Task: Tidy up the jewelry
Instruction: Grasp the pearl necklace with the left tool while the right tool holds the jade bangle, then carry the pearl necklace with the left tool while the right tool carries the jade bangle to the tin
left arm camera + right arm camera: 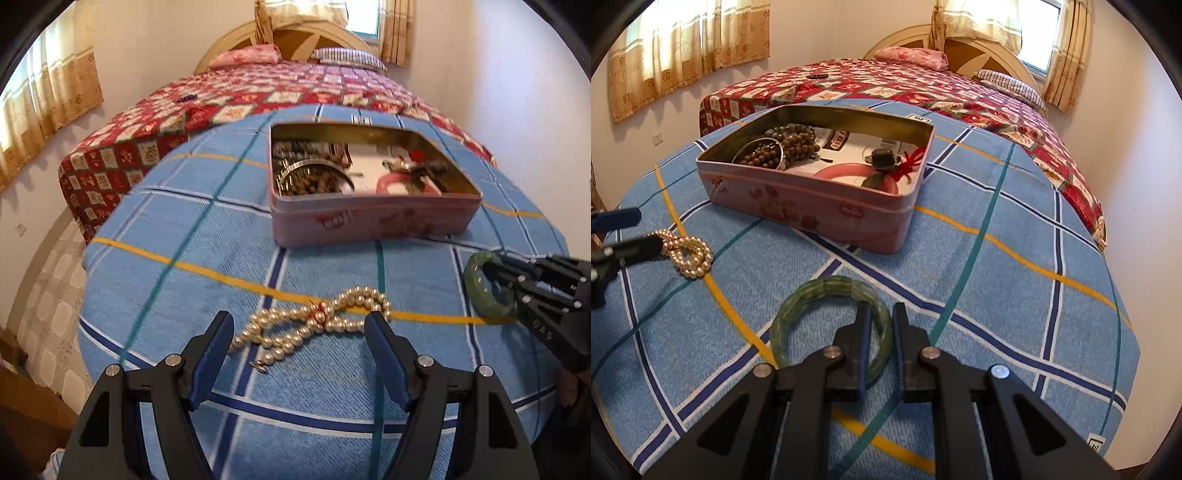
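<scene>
A pearl necklace lies knotted on the blue checked blanket, just ahead of my left gripper, which is open with a finger on each side of it. It also shows in the right wrist view. My right gripper is shut on the rim of a green bangle that rests on the blanket; it shows in the left wrist view too. An open pink tin behind holds brown bead strings, a pink bangle and other pieces.
The blanket covers the foot of a bed with a red patchwork quilt and pillows at the headboard. Curtained windows and walls surround the bed. The bed edge drops to the floor on the left.
</scene>
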{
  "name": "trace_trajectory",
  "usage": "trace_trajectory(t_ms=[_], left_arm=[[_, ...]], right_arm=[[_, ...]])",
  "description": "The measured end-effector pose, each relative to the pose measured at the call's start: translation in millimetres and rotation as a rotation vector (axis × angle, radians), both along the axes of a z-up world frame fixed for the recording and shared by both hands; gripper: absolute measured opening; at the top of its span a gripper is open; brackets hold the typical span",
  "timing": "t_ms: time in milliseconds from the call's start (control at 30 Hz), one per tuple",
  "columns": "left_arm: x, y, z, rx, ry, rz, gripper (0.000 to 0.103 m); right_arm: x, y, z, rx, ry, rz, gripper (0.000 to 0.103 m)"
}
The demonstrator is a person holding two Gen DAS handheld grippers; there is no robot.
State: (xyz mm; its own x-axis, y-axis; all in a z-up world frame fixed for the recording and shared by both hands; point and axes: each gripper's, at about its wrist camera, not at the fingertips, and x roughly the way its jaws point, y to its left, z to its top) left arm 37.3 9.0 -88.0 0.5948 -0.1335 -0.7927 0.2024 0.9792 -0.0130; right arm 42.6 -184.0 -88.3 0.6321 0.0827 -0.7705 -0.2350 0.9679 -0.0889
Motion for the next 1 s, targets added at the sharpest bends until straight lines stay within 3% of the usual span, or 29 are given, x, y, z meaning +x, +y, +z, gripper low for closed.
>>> trace_trajectory(t_ms=[233,300,367,533,600,1000], left_arm=[[14.1,-4.5,-14.8,0.000,0.007,-0.011,0.072],[13.9,-4.4,-13.1,0.005,-0.006,-0.014,0.052],[13.3,-3.3,-10.4,-0.006,0.001,-0.029,0.018],[9.5,-1.7,-7.4,-0.045,0.015,-0.054,0.013],[7.3,-1.9,-3.2,-0.057,0.008,-0.060,0.006],[-7.9,2.1,40.0,-0.075,-0.095,-0.071,0.006]], right_arm=[[-0.7,4.0,-0.3,-0.021,-0.008,0.011,0.013],[-0.9,3.6,-0.3,-0.015,-0.008,0.017,0.013],[-1.6,4.1,-0.2,-0.007,-0.008,0.029,0.011],[-6.2,8.3,1.9,-0.006,-0.030,0.070,0.010],[-8.1,8.5,3.4,0.008,-0.038,0.082,0.009],[-14.6,8.4,20.8,0.068,-0.089,0.105,0.009]])
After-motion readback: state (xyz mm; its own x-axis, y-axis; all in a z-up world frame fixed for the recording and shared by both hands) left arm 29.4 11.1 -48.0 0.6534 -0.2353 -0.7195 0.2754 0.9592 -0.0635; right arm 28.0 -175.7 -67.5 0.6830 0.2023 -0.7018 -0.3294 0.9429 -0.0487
